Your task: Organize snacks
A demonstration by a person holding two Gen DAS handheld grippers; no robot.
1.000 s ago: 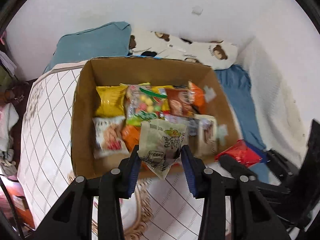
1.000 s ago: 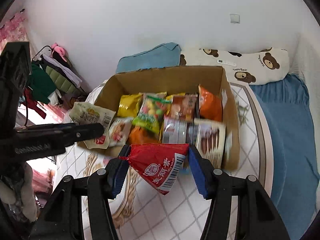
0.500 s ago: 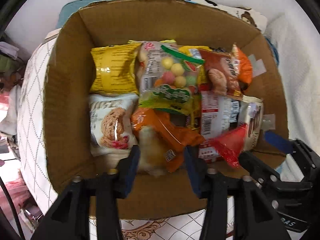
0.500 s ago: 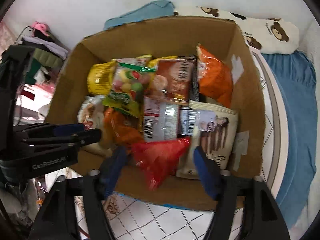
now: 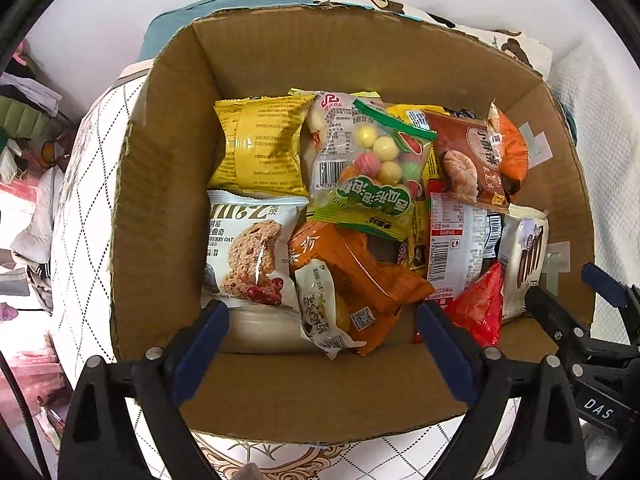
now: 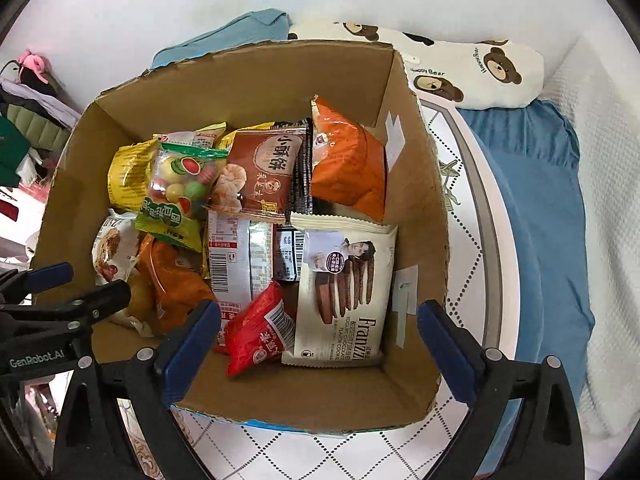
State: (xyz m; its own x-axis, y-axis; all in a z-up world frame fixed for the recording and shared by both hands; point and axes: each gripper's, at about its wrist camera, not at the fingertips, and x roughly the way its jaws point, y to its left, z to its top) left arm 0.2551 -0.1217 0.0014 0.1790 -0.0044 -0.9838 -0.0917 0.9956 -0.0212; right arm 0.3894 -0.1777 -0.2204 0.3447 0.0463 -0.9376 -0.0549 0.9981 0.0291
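Both your grippers hang over the near edge of the box (image 5: 168,184) with fingers spread wide and nothing between them. The left gripper (image 5: 322,334) sits above the cream packet (image 5: 318,308), which lies on its side against the orange bag (image 5: 360,280) at the box's near wall. The right gripper (image 6: 318,334) sits above the red packet (image 6: 258,330), tilted between the striped pack (image 6: 236,256) and the cookie pack (image 6: 344,292), also near that wall. Neither packet touches a finger, so both look released into the box.

They likely lie at the near wall because that is where floor was left: the rest of the box is filled by the yellow bag (image 5: 260,144), the candy bag (image 5: 368,168), the brown pack (image 5: 468,160) and the oat-cookie pack (image 5: 248,248), overlapping one another. The box rests on a patterned bed cover (image 6: 460,208), with a bear pillow (image 6: 460,64) beyond its far wall.

Your fingers stay open and low over the rim, so lifting straight up should clear the cardboard. No loose snacks show outside the box here, though much of the bed is out of view.
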